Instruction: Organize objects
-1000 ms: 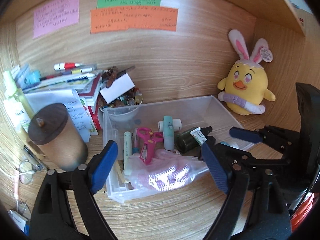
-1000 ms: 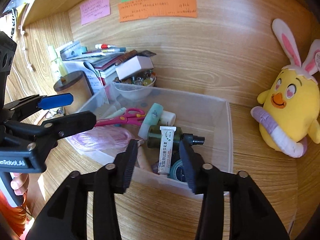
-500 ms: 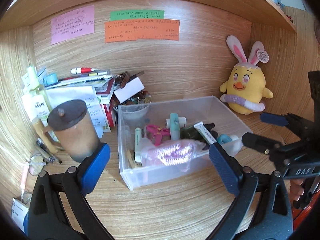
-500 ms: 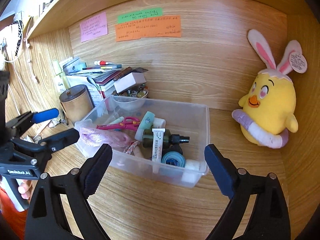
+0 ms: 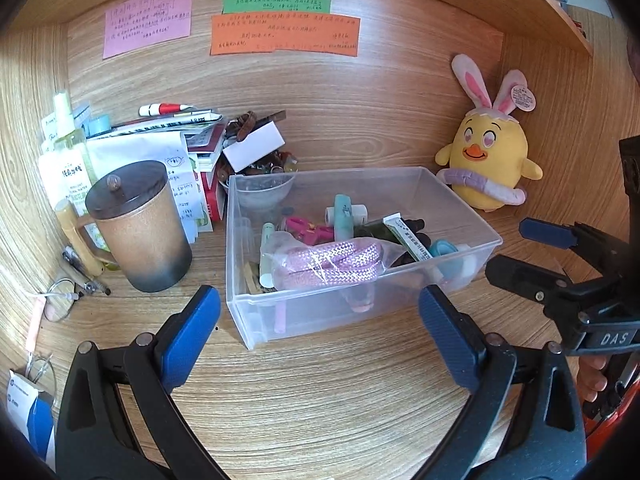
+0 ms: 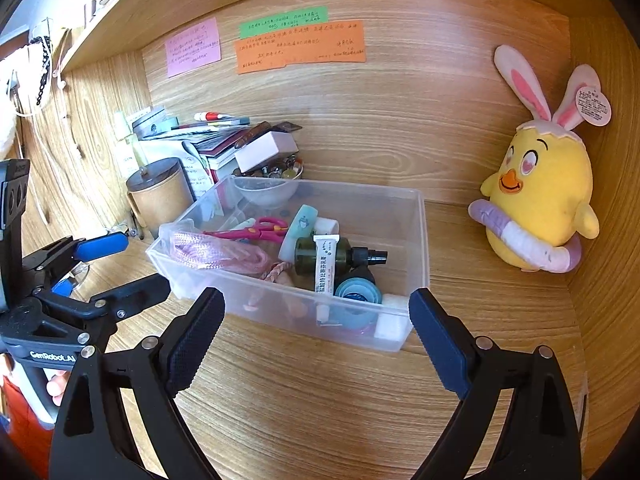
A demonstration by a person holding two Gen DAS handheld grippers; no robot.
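- Both grippers are hanging released in front of the bin: I am seeing the left gripper point(image 5: 320, 328) with its jaws spread wide and nothing between them, and the right gripper point(image 6: 316, 328) likewise gaping; its jaws have just been opening, with nothing caught in them.
- I am looking at the clear plastic bin point(image 5: 460, 276) sitting on the wooden desk point(image 5: 320, 400), between the lidded mug point(image 5: 140, 232) and the yellow plush chick point(image 6: 540, 200).
- I am judging the bin to be light but thin-walled and slick, so its sides may be flexing under a pinch; taking it by the rim at a short end, one gripper per side, looks safest.
- Inside, the bagged pink rope point(image 5: 332, 260) is reading as soft and slippery, the dark spray bottle point(image 6: 340, 256) as rigid and rolling, and the white tube point(image 6: 325, 264) as squashy.
- I am holding both grippers tilted downward at the bin, the left near its mug-side corner, the right near its chick-side corner.
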